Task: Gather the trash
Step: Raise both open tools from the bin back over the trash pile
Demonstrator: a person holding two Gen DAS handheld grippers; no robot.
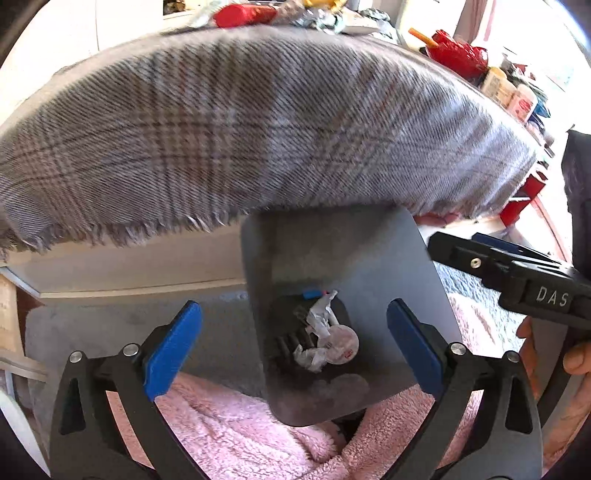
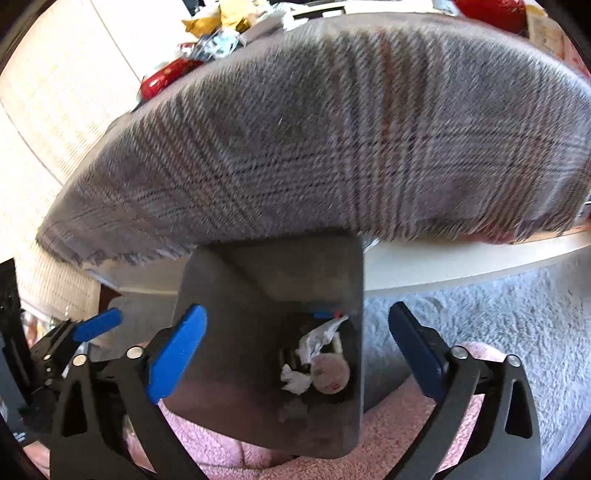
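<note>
A grey rectangular bin (image 1: 369,254) stands on the floor below the table edge; it also shows in the right wrist view (image 2: 236,280). Crumpled white paper (image 1: 319,317) and a round white lid (image 1: 341,345) lie at its bottom, also seen in the right wrist view as paper (image 2: 314,341) and lid (image 2: 330,373). My left gripper (image 1: 295,343) is open and empty above the bin. My right gripper (image 2: 299,347) is open and empty above the bin; it shows at the right of the left wrist view (image 1: 517,273).
A grey plaid cloth (image 1: 240,129) hangs over the table edge. Red objects (image 1: 458,55), bottles and wrappers (image 2: 218,22) lie on the table. Pink fleece (image 1: 229,432) is below the grippers. Grey carpet (image 2: 498,314) covers the floor.
</note>
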